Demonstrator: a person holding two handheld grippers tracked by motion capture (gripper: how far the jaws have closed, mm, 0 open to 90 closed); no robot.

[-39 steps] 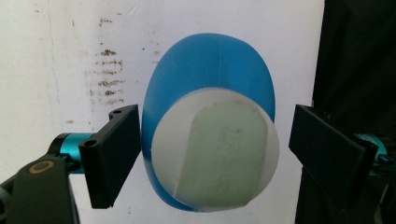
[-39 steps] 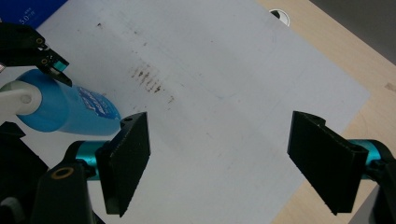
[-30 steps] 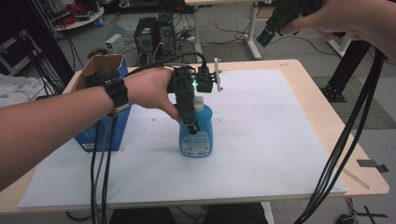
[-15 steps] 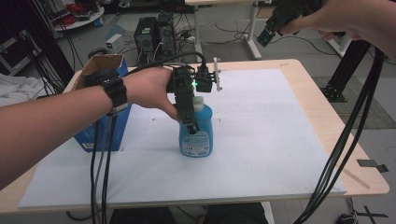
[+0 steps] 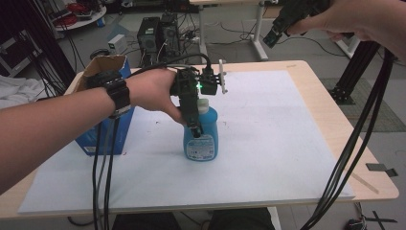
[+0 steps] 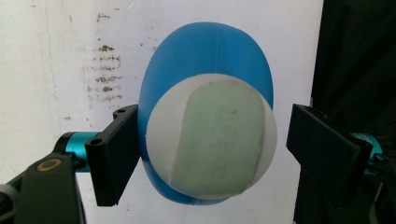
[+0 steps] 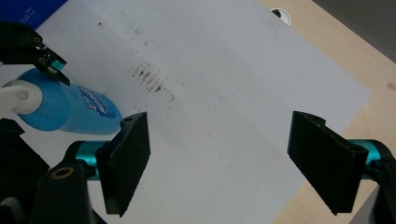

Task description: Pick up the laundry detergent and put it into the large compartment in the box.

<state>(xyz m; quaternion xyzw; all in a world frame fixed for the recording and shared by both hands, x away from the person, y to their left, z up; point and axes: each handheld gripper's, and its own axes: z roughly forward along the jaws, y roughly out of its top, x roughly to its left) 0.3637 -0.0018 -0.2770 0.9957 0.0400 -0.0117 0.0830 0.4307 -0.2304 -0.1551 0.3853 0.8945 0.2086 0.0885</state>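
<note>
I see an open blue cardboard box (image 5: 103,103) at the table's left edge. Just right of it, my left gripper (image 5: 194,125) points down over the blue plastic bottle with a white cap (image 5: 202,134), which stands upright mid-table on the white paper sheet (image 5: 287,143). Its jaws have just been closing; they straddle the cap, one jaw at its side, the other clear. Risk: an off-centre closure may tip the bottle. My right gripper (image 5: 271,36) hangs high, jaws apart and empty.

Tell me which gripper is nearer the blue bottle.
Left. The left gripper is right over the blue bottle, jaws either side of its white cap. The right gripper hangs high above the table's far edge, well away.
</note>
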